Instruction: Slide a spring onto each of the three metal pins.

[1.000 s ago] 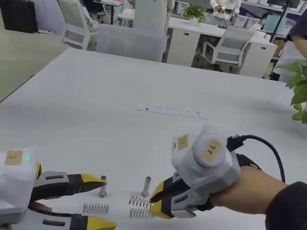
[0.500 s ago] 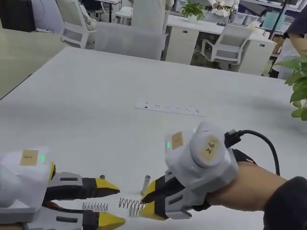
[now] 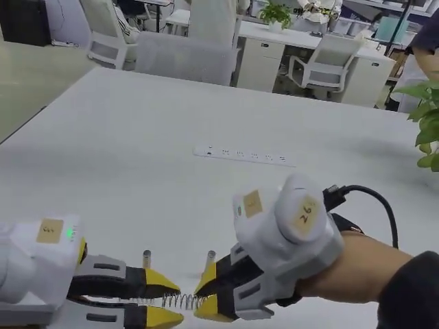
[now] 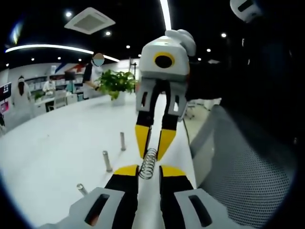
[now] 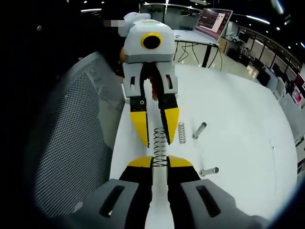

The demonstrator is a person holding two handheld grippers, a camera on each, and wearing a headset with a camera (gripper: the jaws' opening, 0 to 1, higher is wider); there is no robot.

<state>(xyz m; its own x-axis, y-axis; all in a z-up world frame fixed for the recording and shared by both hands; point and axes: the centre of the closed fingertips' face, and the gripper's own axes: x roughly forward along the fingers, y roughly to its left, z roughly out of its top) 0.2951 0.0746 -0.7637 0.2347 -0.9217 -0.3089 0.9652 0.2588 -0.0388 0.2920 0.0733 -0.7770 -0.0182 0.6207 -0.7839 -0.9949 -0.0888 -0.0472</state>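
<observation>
Open-plan office.
- Long white table (image 3: 123,137) with flush power strip (image 3: 243,156), centre of head view.
- Grey swivel chairs (image 3: 322,65) and white desks (image 3: 274,38) along the top.
- Potted plant (image 3: 276,14), top.
- Left gripper view: ceiling strip lights (image 4: 166,14) and air-conditioning vent (image 4: 89,20), upper left.
- Right gripper view: lit screen (image 5: 213,20) on a desk, upper right.

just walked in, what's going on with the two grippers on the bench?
A person is working two hand-held grippers over a white table. The right gripper is shut on one end of a spring. The spring's other end sits between the tips of the left gripper; whether those jaws clamp it is unclear. Three metal pins stand upright on the table, all bare. Another spring lies near them. No pin is loaded yet.
</observation>
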